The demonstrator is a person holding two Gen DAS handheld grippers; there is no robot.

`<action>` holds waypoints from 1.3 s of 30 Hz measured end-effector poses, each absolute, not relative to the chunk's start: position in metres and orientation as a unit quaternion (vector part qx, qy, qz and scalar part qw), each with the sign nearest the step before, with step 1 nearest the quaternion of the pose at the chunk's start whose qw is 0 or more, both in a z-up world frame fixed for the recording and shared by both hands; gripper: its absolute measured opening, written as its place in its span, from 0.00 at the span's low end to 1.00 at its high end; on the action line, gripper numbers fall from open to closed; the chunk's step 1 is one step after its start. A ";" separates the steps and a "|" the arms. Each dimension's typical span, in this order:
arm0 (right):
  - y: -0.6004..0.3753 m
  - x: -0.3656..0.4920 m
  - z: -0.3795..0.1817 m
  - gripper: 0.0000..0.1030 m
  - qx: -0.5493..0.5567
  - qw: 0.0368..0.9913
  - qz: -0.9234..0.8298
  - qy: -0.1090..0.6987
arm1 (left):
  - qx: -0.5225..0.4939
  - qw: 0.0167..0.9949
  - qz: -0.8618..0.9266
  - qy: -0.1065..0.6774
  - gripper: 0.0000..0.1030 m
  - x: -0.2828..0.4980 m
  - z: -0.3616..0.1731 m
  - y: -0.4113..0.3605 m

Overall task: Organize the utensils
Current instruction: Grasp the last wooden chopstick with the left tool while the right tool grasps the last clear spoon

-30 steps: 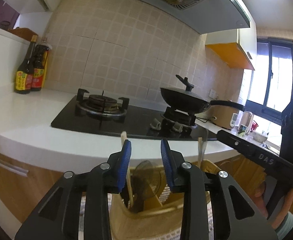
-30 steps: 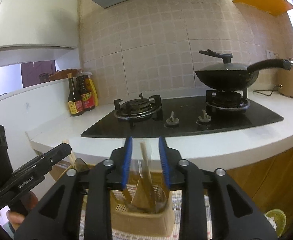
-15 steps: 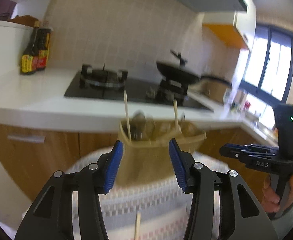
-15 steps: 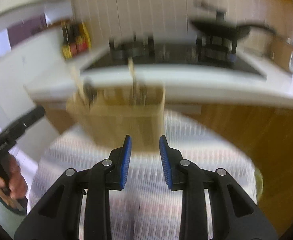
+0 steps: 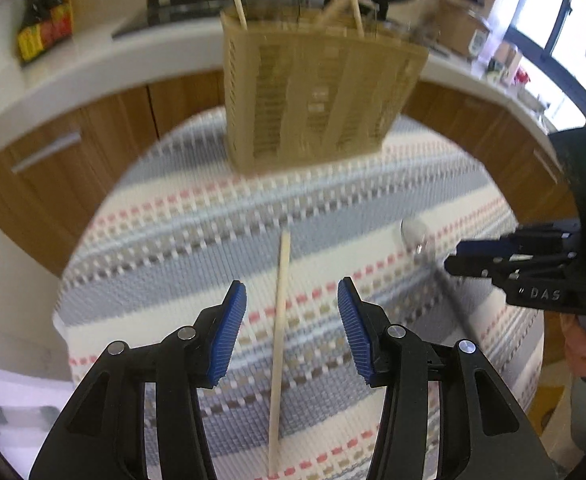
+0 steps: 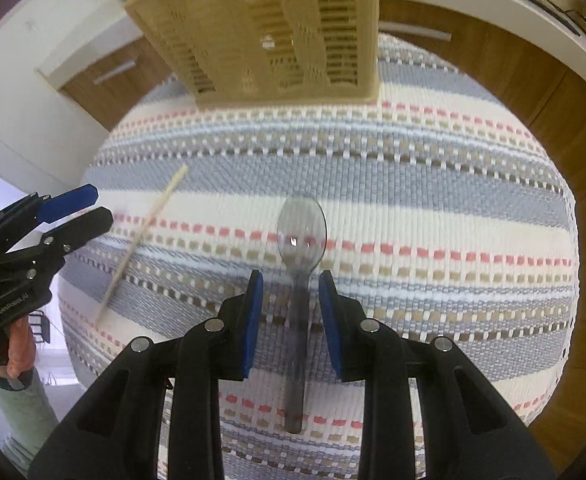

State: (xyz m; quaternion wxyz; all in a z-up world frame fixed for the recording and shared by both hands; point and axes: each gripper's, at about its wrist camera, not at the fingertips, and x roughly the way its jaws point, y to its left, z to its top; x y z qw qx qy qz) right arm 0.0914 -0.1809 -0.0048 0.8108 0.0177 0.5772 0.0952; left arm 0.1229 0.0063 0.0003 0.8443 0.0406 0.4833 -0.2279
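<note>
Looking down on the striped woven cloth over the round bench, we take the tan slotted utensil holder at its far edge as our landmark. It stands upright, with wooden sticks and other blurred handles rising from its top; which compartment each sits in we cannot tell.

Our left claw hangs above the cloth on the near side of the holder. Its jaws have just been opening and now stand moderately apart, with a single wooden chopstick lying flat on the cloth in the gap between them. The blue pads do not touch it, so nothing is gripped. The chopstick points roughly toward the holder, well short of it.

Our right claw is also near side of the holder, jaws only a little apart. A clear plastic spoon lies on the cloth, bowl toward the holder, handle running back between the pads. We see a thin gap on each side, no pinch.

From the right wrist view the chopstick lies left of the spoon, apart from it, with the left claw beside it. A hand holds that claw's grip.
</note>
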 end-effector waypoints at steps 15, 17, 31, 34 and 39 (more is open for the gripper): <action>-0.158 0.107 -0.038 0.25 -0.016 0.783 0.083 0.616 | 0.074 0.801 -0.205 0.558 0.30 0.154 -0.038 -0.007; -0.152 0.107 -0.039 0.25 -0.028 0.784 0.081 0.615 | 0.085 0.799 -0.201 0.560 0.30 0.155 -0.039 -0.014; -0.131 0.099 -0.042 0.10 -0.073 0.792 0.075 0.601 | 0.160 0.804 -0.168 0.547 0.04 0.153 -0.043 -0.054; -0.145 0.088 -0.033 0.10 -0.069 0.795 0.082 0.597 | 0.144 0.815 -0.188 0.528 0.04 0.145 -0.036 -0.055; -0.157 0.078 -0.009 0.10 -0.063 0.807 0.085 0.580 | 0.130 0.840 -0.198 0.488 0.04 0.133 -0.010 -0.055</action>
